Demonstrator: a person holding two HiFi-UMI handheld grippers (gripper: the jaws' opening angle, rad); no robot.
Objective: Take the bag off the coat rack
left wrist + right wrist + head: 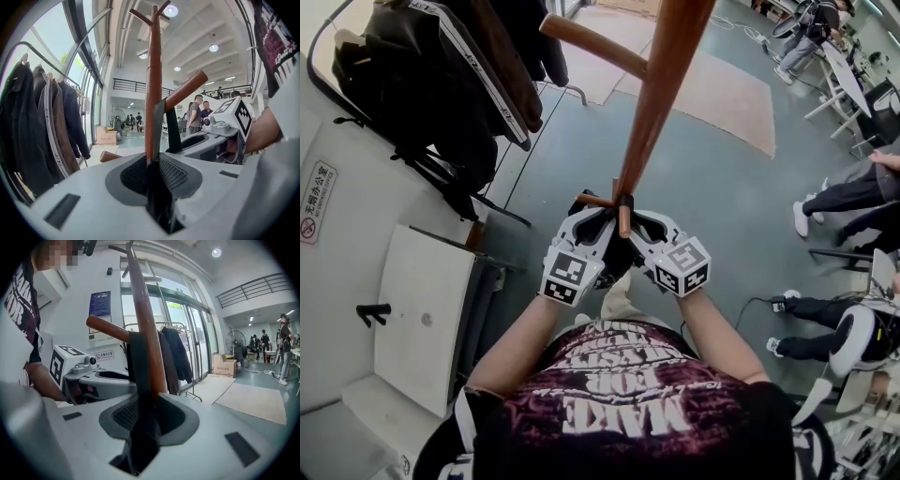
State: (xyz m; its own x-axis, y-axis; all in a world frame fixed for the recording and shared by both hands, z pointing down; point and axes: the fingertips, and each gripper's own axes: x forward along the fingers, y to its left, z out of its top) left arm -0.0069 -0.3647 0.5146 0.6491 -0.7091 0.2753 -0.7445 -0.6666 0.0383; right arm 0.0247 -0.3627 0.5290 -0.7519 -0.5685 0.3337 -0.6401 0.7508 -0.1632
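The bag (611, 247) hangs in the middle of the head view, a dark lump low on the coat rack (661, 84), whose brown pole climbs away toward 1 o'clock. Its black strap (138, 361) is looped over a short wooden peg (185, 91) that sticks out of the pole. The left claw (152, 164) looks clamped on the strap, which fills the thin gap between its two halves. The right claw (143, 404) comes in from the other side and looks clamped on the same strap too. I think the bag is soft and floppy. The strap will bend and go slack, so it is the best place to hold. It must be lifted up and slid off the tip of the peg, because a pull straight down would only tug the rack. Most of the bag is hidden, so I cannot tell how heavy it is or what is in it. At 10 o'clock dark coats (422, 75) hang on a rail. Far off, a cardboard box (106, 136) sits on the floor, and nothing shows what it holds.
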